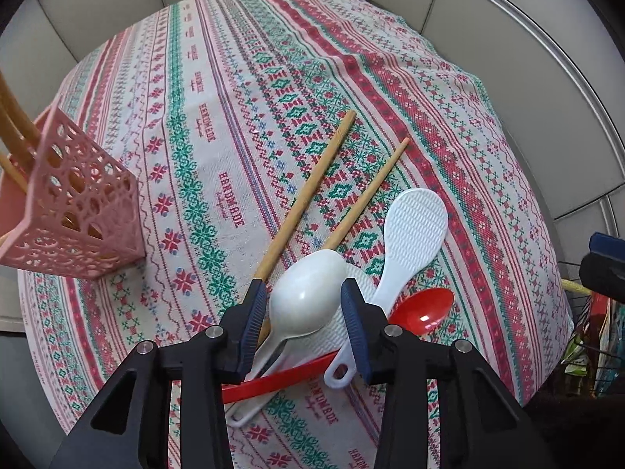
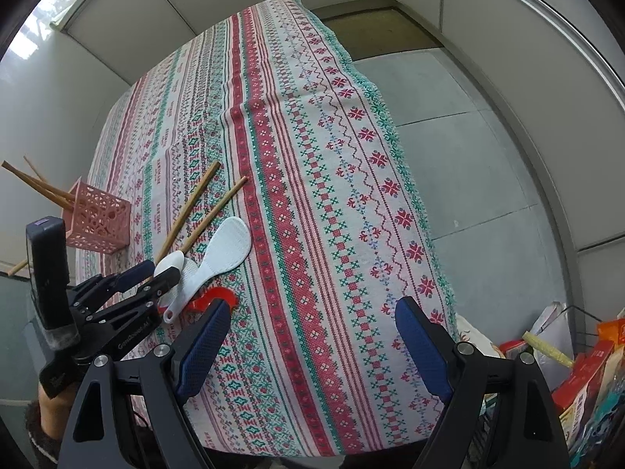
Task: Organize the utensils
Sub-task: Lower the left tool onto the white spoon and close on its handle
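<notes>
Left tool (image 1: pixel 306 314) straddles the white spoon (image 1: pixel 308 301) bowl on the table (image 1: pixel 449 117), jaws narrowed, not clearly pinching. Right tool (image 2: pixel 308 351) hangs wide, empty; spoon well off its left.

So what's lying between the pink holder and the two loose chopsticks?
Nothing: bare tablecloth separates the pink holder from the loose chopsticks, clear in the left wrist view.

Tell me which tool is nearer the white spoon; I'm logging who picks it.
Left. The left tool straddles the white spoon; the right tool hangs open over bare tablecloth, off to the spoon's side.
</notes>
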Tool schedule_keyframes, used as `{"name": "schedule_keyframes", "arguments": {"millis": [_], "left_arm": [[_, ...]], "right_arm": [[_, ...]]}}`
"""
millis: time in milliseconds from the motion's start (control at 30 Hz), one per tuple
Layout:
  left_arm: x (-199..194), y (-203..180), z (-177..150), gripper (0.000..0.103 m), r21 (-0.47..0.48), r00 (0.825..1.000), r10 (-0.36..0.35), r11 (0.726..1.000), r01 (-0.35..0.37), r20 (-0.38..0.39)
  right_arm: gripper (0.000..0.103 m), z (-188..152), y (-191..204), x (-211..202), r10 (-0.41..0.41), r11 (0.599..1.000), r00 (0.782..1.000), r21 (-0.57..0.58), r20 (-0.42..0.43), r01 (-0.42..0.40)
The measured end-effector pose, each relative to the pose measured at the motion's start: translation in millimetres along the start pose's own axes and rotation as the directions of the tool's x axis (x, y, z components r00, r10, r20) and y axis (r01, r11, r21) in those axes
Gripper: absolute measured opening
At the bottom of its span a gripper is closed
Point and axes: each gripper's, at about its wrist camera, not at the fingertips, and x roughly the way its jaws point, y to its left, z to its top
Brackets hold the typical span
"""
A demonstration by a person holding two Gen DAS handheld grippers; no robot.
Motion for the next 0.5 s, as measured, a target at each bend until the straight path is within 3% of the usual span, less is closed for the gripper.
{"name": "schedule_keyframes", "arguments": {"millis": [233,500], "left_arm": [[2,-4,3,0.041,-0.015,1.0,0.003,1.0,-0.003,-0.005],[-25,2,1,0.04,-0.044,0.998,-0.001,0.999,0.004,0.061]], "right_arm": [[0.087,0,-5,3,0.008,1.0,1.0,0.021,-0.019,-0.007],[0.087,0,0,6,0.018,1.0,0.999,0.026,-0.031,-0.017]]}}
